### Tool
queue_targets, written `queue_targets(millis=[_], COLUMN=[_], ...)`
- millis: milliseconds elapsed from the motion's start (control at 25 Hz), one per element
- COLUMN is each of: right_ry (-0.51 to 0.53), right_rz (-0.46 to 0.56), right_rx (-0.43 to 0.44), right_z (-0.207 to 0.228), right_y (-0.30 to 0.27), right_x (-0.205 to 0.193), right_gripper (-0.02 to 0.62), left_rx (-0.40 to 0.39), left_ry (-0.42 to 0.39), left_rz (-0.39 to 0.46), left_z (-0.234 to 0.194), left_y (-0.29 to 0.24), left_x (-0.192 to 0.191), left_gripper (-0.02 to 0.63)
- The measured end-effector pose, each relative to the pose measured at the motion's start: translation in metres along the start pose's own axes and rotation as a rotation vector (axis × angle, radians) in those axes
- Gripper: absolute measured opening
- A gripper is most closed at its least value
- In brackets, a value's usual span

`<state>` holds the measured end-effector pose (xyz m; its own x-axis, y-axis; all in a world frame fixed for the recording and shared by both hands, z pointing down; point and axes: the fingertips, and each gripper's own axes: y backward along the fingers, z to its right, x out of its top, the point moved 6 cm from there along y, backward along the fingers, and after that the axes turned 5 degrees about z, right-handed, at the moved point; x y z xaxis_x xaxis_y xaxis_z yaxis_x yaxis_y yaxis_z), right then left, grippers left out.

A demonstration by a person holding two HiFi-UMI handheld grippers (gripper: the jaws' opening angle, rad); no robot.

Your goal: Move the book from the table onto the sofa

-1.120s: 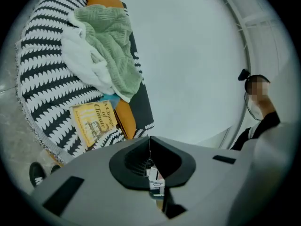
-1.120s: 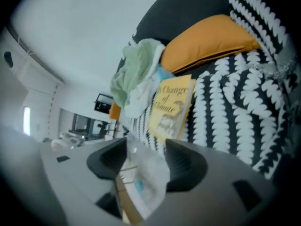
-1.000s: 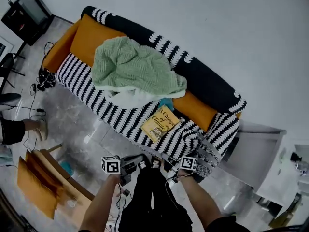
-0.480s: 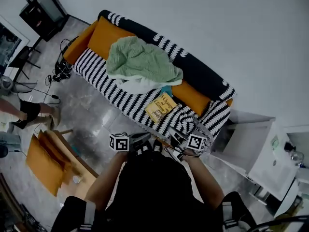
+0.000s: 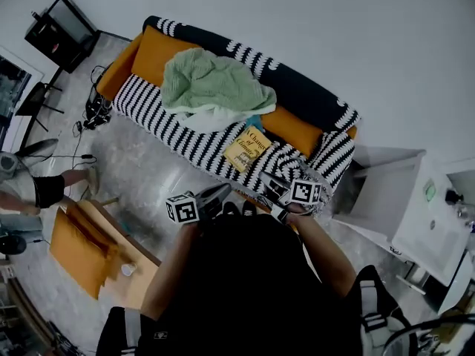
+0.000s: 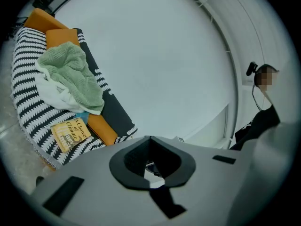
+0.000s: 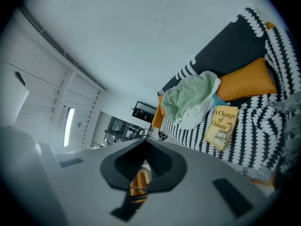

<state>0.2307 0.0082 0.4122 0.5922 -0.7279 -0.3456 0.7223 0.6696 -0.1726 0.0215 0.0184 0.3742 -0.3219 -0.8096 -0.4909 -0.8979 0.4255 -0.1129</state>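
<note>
The yellow book (image 5: 247,147) lies flat on the black-and-white striped seat of the sofa (image 5: 171,121), below the orange cushion (image 5: 297,130). It also shows in the left gripper view as the book (image 6: 71,133) and in the right gripper view as the book (image 7: 222,126). My left gripper (image 5: 223,193) is held up in front of my body, shut and empty. My right gripper (image 5: 269,186) is beside it, also shut with nothing in it. Both are well short of the sofa and the book.
A green blanket (image 5: 211,87) over a white cloth lies heaped on the sofa left of the book. A wooden table (image 5: 111,258) stands on the floor at the left. A white cabinet (image 5: 386,199) is right of the sofa. A person (image 5: 41,191) stands at far left.
Both grippers have risen from low by my legs to chest height, rolling as they came up. The book has stayed on the sofa. The head view has shifted.
</note>
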Motion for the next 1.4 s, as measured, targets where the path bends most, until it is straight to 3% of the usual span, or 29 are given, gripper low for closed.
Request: queue_targets(millis=[320,800,1400], right_ry=[0.089,0.175,0.193], right_rz=[-0.094,-0.109,-0.146], right_rx=[-0.016,-0.02,-0.002], right_z=[-0.006,-0.003,-0.005], right_y=[0.007,0.016,0.005], right_x=[-0.023,-0.013,-0.016], right_gripper=[0.008,0.006,0.006], left_rx=[0.027,-0.013,0.003], left_ry=[0.031,0.044,0.049], left_rz=[0.02,0.003,0.02], left_z=[-0.003,-0.005,-0.013], left_y=[0.02,-0.002,0.005], left_x=[-0.017,-0.024,-0.022], left_gripper=[0.011,0.011,0.011])
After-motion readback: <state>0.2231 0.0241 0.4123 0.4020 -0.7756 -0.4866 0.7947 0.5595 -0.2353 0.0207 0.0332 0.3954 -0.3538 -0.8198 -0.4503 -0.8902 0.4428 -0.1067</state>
